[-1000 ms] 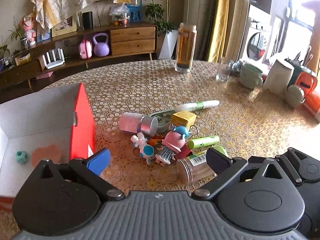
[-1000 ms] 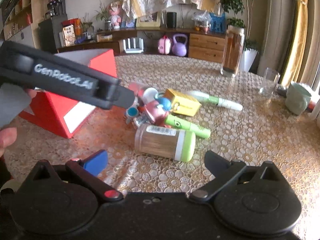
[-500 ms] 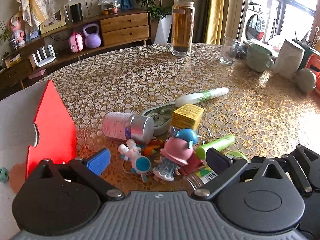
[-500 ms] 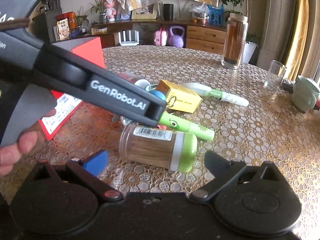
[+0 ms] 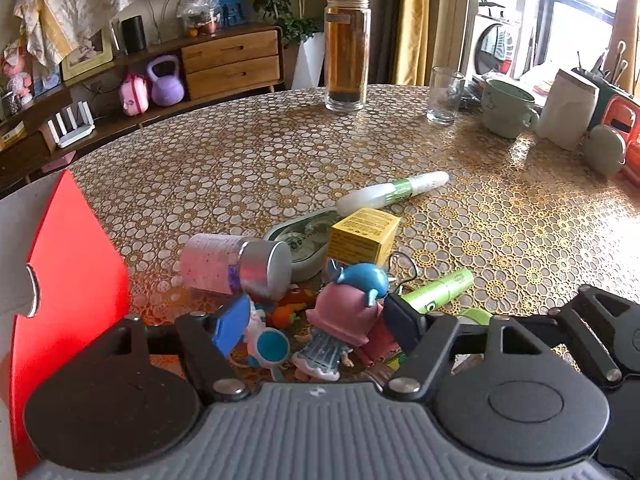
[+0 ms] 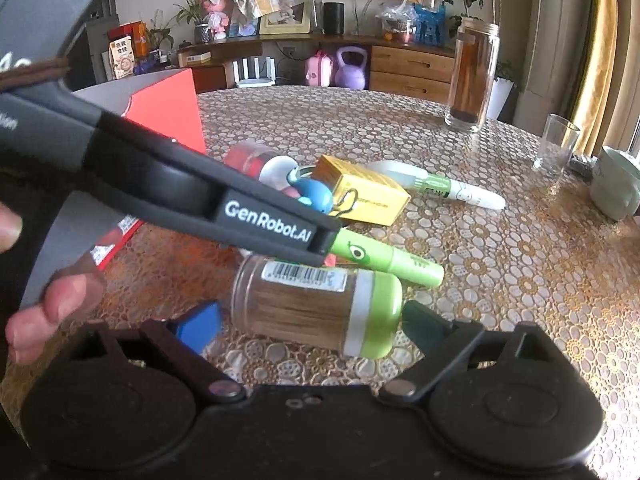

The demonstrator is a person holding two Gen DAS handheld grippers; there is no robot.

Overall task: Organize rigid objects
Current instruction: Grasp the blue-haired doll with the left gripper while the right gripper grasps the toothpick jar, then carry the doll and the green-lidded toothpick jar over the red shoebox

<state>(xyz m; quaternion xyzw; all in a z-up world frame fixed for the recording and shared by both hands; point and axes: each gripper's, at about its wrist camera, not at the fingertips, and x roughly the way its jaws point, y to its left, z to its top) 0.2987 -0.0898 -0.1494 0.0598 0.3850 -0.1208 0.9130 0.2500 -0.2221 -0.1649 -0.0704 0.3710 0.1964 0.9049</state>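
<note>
At 12 o'clock between our spread left gripper fingers stands the light, rigid pink doll; we'd pinch its torso, while our open right gripper flanks the slick toothpick jar.

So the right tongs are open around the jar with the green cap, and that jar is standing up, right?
Not quite. The jar with the green cap is lying on its side on the table, not standing. The right wrist view shows it. The right tongs are open around it, as you said.
</note>
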